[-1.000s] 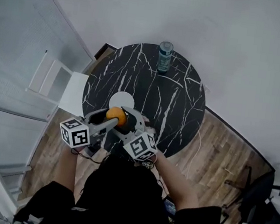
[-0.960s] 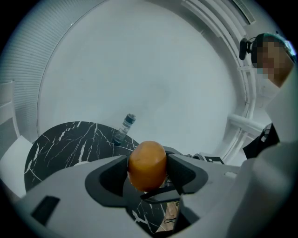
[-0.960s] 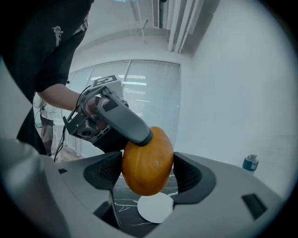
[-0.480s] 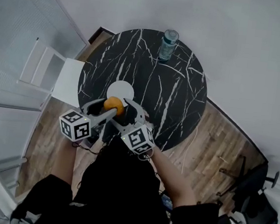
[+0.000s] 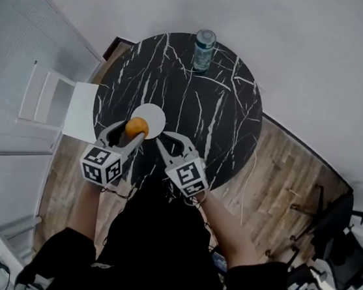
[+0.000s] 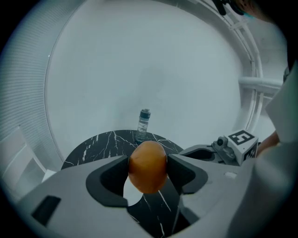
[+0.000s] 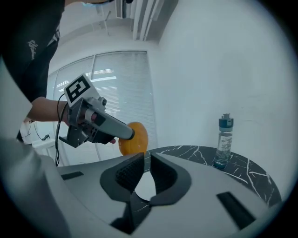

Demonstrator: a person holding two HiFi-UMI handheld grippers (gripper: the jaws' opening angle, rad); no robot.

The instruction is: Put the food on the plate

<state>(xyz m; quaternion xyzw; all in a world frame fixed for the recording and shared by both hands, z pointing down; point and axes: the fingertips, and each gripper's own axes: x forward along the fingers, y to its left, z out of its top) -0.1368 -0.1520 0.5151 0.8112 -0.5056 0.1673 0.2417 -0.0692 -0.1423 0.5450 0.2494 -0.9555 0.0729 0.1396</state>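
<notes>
near the plate [image 5: 154, 114], right gripper [image 7: 148, 162] has left the orange [image 5: 136, 127], jaws closing.

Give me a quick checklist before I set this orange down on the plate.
1. Orange gripped by left tongs: ok, pinched on both sides.
2. Plate free of other things: ok on the part that shows.
3. Orange centred over plate: not ok, it sits over the near rim.
4. Height above plate: cannot tell.
5. Right tongs out of the way: ok, off to the side, closing on nothing.
6. Bottle off the path: ok, at the far edge of the table.
</notes>
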